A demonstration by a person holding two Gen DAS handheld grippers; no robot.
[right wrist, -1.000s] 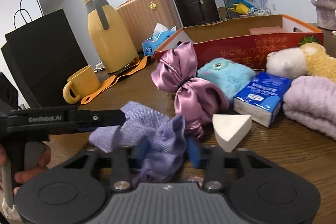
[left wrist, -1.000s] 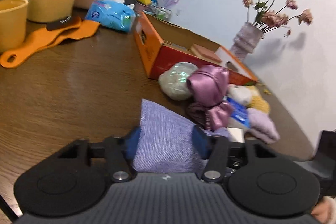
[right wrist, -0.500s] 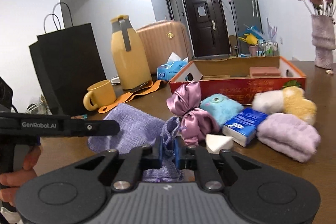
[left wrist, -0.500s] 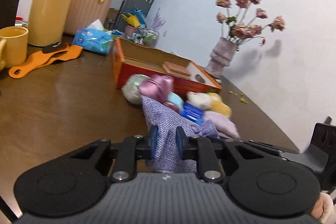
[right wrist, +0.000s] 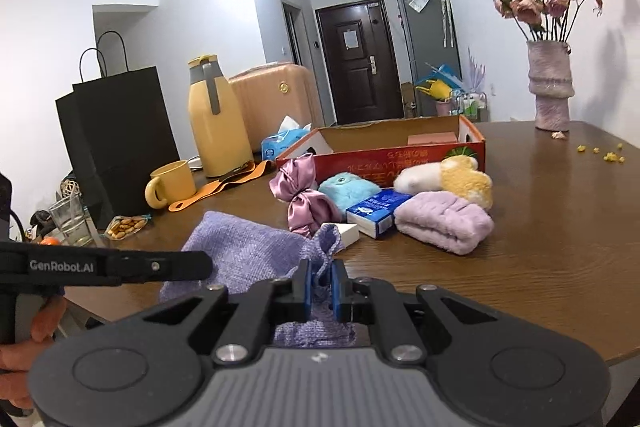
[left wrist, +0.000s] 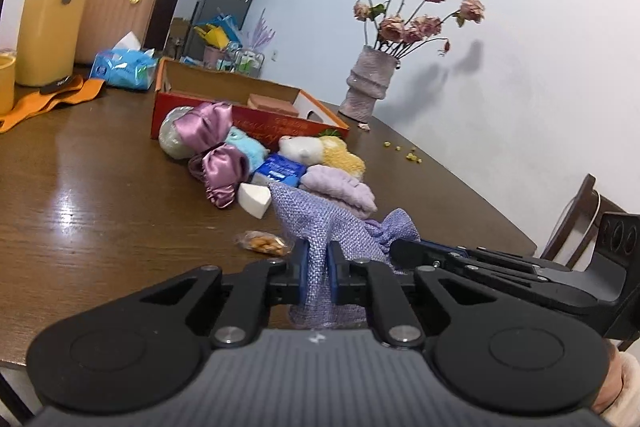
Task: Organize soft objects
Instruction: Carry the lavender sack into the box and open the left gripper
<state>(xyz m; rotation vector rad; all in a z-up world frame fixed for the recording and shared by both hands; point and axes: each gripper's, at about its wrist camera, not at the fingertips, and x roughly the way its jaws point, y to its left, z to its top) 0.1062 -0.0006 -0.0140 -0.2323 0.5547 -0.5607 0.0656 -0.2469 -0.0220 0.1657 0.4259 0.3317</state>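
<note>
The left gripper [left wrist: 318, 269] and the right gripper [right wrist: 321, 286] each pinch tight on the purple knitted bag [right wrist: 248, 251], held between them above the shiny brown table [right wrist: 540, 227]. The bag looks rough and floppy. Behind it lie a silky pink bow [right wrist: 306, 201], a fluffy purple towel [right wrist: 444, 221], a white sponge wedge [left wrist: 256, 198] and a red box [right wrist: 400, 159].
</note>
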